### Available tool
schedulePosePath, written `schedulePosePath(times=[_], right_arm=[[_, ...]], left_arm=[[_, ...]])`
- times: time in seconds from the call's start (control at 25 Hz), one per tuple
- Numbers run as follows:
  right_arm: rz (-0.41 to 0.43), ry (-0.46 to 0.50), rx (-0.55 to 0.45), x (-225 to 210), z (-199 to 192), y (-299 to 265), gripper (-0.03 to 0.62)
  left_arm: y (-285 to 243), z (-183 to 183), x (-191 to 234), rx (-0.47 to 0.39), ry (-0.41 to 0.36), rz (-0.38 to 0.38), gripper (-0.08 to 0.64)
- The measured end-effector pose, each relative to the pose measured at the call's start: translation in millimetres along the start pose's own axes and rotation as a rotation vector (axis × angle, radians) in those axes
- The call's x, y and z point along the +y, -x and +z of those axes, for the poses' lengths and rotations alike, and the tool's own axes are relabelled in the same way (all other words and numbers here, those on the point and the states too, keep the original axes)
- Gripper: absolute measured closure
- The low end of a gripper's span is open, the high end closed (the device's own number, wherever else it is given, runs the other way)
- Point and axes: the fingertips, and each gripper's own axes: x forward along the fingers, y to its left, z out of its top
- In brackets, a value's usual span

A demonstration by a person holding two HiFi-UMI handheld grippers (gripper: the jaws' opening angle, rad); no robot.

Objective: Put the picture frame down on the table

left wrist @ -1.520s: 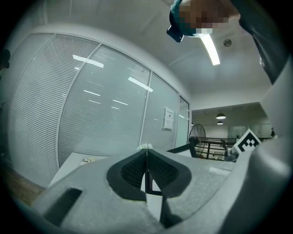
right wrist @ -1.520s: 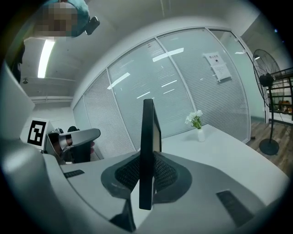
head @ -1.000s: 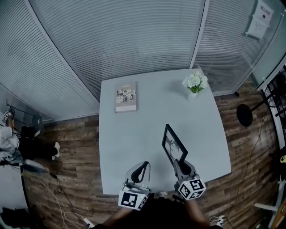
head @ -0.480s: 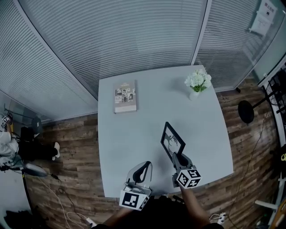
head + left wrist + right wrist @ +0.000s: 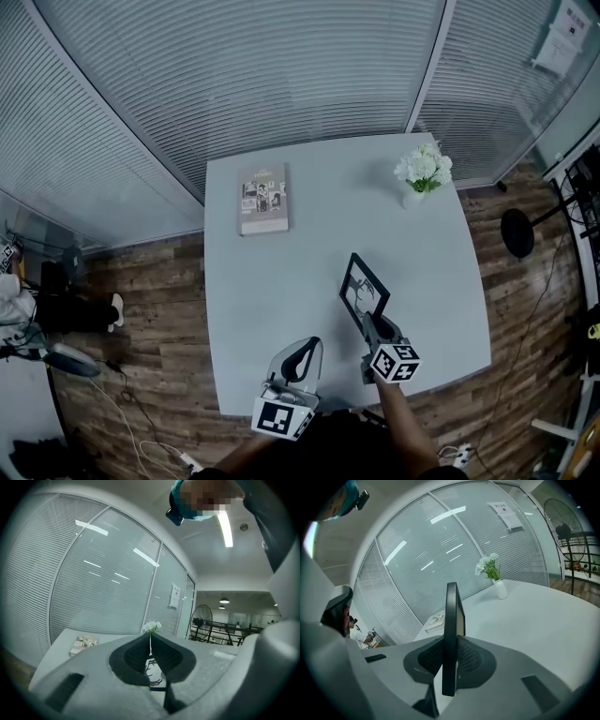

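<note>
While you're clamping the picture frame edge in the right gripper, left gripper closed empty, it's risking pivoting onto the table

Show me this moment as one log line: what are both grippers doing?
right gripper: shut on thin black rectangular picture frame, held on edge | left gripper: shut, empty | frame not yet flat on pale grey table

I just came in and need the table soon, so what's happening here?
A person holds two grippers. The right gripper is clamped on the edge of a picture frame, holding it on edge over the near side of the table, not yet laid down. The left gripper is shut and empty beside it. A book and a flower vase sit farther back.
</note>
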Motion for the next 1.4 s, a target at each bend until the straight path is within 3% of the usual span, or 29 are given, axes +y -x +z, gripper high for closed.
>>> schedulePosePath(times=[0.68, 0.88, 1.04, 1.24, 1.4], right_arm=[[-0.114, -0.061, 0.054, -37, -21, -21, 0.535], [-0.141, -0.078, 0.077, -49, -34, -26, 0.535], [-0.151, -0.104, 0.088, -55, -44, -32, 0.535], [-0.155, -0.151, 0.083, -61, -52, -44, 0.534], [-0.164, -0.167, 0.085, -68, -60, -50, 0.518]], left_arm=[[-2, -12, 12, 0.033, 0.024, 0.002, 0.538], [0, -20, 12, 0.088, 0.025, -0.006, 0.538], [-2, -16, 16, 0.045, 0.038, 0.007, 0.538], [-3, -25, 18, 0.078, 0.048, 0.003, 0.538], [-6, -22, 20, 0.053, 0.055, 0.009, 0.538]])
